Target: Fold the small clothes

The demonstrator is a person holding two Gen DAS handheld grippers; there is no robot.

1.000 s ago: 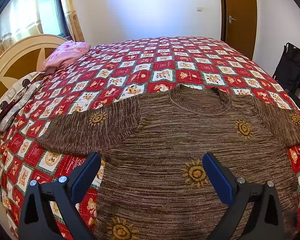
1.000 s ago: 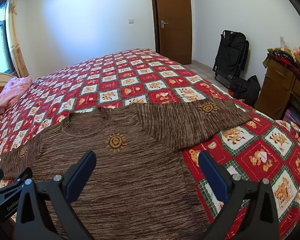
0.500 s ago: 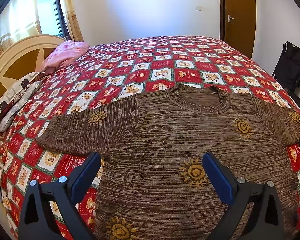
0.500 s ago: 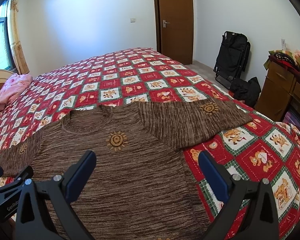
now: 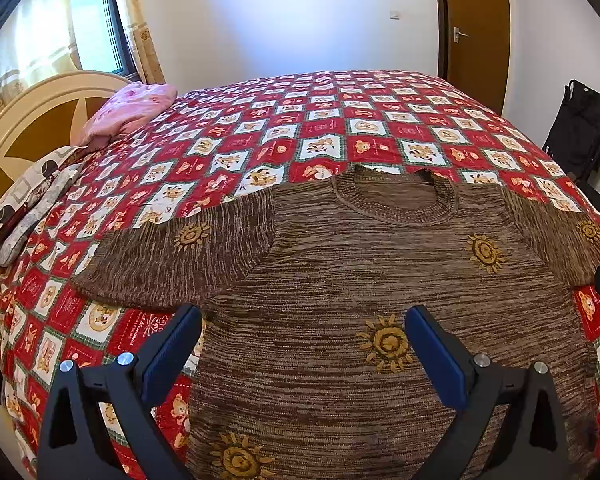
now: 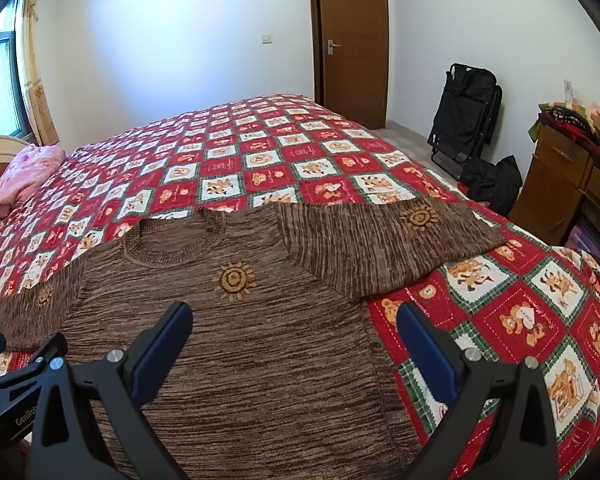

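Observation:
A brown knitted sweater (image 5: 340, 272) with yellow sun motifs lies flat on the bed, front up, neck towards the far side and both sleeves spread out. My left gripper (image 5: 303, 316) hovers open above its lower left body, near the left sleeve (image 5: 168, 264). The same sweater (image 6: 240, 340) fills the right wrist view, where my right gripper (image 6: 294, 312) hangs open above its lower right body. The right sleeve (image 6: 384, 244) stretches out to the right. Neither gripper holds anything. The left gripper's body (image 6: 16, 392) shows at the lower left of the right wrist view.
The red and white patchwork quilt (image 5: 320, 132) covers the whole bed. A pink pillow (image 5: 130, 110) and a cream headboard (image 5: 32, 120) lie at the left. A black folded chair (image 6: 466, 110), a black bag (image 6: 492, 182) and a wooden dresser (image 6: 560, 188) stand to the right, by a brown door (image 6: 352, 40).
Both views have shifted only slightly; the sweater sits a touch lower and farther in frame. Both grippers stay open, and the sweater lies as before.

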